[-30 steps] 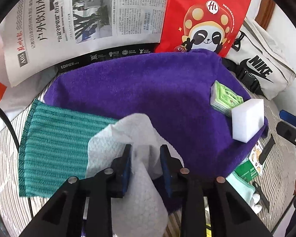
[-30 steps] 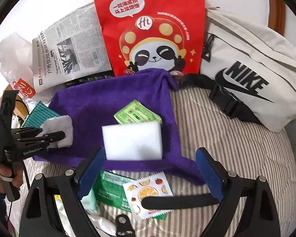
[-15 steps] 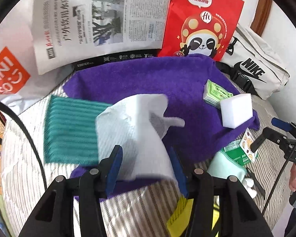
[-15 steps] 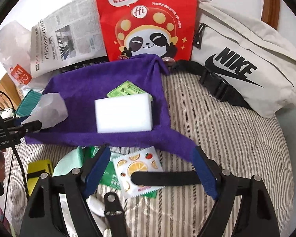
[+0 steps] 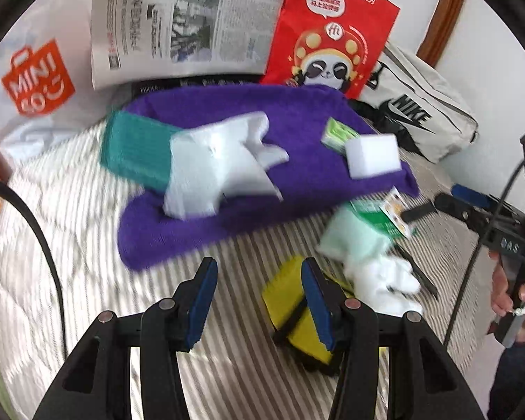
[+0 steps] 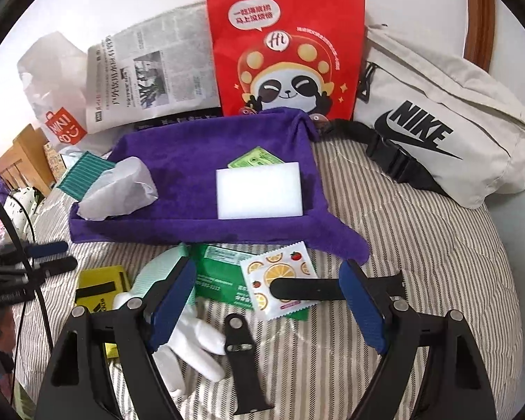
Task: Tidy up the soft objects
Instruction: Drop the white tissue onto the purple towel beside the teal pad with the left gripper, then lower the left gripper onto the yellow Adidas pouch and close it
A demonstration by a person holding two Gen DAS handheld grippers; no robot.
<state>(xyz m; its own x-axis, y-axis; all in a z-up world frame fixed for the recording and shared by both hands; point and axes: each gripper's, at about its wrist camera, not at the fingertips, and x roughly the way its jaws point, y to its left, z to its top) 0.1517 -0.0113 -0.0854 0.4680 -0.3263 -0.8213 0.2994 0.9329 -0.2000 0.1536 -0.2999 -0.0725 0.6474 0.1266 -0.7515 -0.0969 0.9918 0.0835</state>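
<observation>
A purple towel [image 5: 297, 129] [image 6: 192, 161] lies spread on the striped bed. On it rest a crumpled white cloth [image 5: 220, 164] [image 6: 119, 189], a teal ribbed cloth [image 5: 136, 150] [image 6: 82, 173], a white sponge block [image 5: 372, 155] [image 6: 259, 190] and a green packet [image 5: 337, 133] [image 6: 253, 157]. My left gripper [image 5: 257, 294] is open and empty, above the bed in front of the towel, next to a yellow sponge [image 5: 290, 294] [image 6: 99, 288]. My right gripper [image 6: 267, 301] is open and empty over a white glove [image 6: 192, 343] [image 5: 385, 276] and sachets [image 6: 276, 280].
A red panda paper bag [image 6: 285, 45], a newspaper [image 6: 147, 77], a Miniso bag [image 5: 35, 77] and a grey Nike bag [image 6: 437, 133] stand along the wall behind the towel. A black strap [image 6: 243, 367] and a green packet [image 6: 220, 276] lie on the striped bedding [image 6: 420, 245].
My left gripper opened, let go of the white cloth onto the towel and drew back toward me. My right gripper drew back a little, still open.
</observation>
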